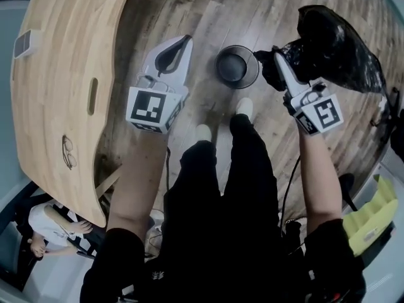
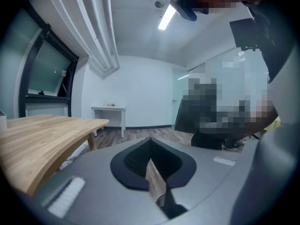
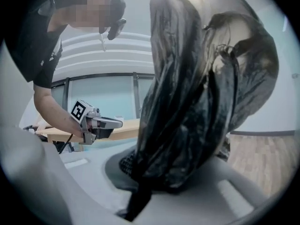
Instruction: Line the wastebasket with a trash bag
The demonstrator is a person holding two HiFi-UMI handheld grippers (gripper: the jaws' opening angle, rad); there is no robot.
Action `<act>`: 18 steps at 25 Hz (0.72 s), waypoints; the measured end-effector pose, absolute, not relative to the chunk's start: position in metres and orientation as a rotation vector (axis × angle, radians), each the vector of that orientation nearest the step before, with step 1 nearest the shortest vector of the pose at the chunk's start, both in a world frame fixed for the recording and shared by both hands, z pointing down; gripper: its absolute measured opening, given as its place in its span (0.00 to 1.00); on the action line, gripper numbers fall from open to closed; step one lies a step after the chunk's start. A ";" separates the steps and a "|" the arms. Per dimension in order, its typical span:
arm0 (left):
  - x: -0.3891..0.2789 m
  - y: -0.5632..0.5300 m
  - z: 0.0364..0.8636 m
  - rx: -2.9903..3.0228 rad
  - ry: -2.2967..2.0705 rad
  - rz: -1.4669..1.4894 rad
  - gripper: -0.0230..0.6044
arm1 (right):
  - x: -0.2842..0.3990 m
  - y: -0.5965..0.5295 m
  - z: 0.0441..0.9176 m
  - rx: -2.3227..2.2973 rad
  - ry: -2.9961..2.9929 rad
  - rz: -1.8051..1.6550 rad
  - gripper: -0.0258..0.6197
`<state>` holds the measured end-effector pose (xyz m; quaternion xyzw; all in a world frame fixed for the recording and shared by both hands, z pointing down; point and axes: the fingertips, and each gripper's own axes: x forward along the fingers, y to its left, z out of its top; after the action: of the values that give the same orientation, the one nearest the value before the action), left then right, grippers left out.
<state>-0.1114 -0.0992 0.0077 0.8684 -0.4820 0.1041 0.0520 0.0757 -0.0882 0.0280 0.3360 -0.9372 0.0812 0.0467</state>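
Left gripper (image 1: 180, 46) hangs shut and empty, the round wastebasket (image 1: 219, 60) stands on the floor mid-way, and the right gripper (image 1: 278, 57) pinches the bunched black trash bag (image 1: 334, 43), likely light, limp and slippery, best taken at its mouth edge.
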 end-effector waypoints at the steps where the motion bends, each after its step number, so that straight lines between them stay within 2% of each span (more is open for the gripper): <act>1: -0.112 -0.096 0.005 2.645 -1.461 0.320 0.05 | 0.073 -0.086 0.026 1.019 -2.864 0.252 0.04; 7: -0.117 -0.089 0.022 2.652 -1.499 0.334 0.05 | 0.068 -0.081 0.038 0.951 -2.908 0.164 0.04; 18: -0.085 -0.122 0.169 2.768 -1.333 0.333 0.05 | 0.072 -0.091 0.170 0.857 -2.937 0.138 0.04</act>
<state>-0.0848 -0.1221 0.1689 0.8955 -0.4311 0.1077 0.0259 0.0717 -0.0906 0.1695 0.2796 -0.9582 0.0449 0.0397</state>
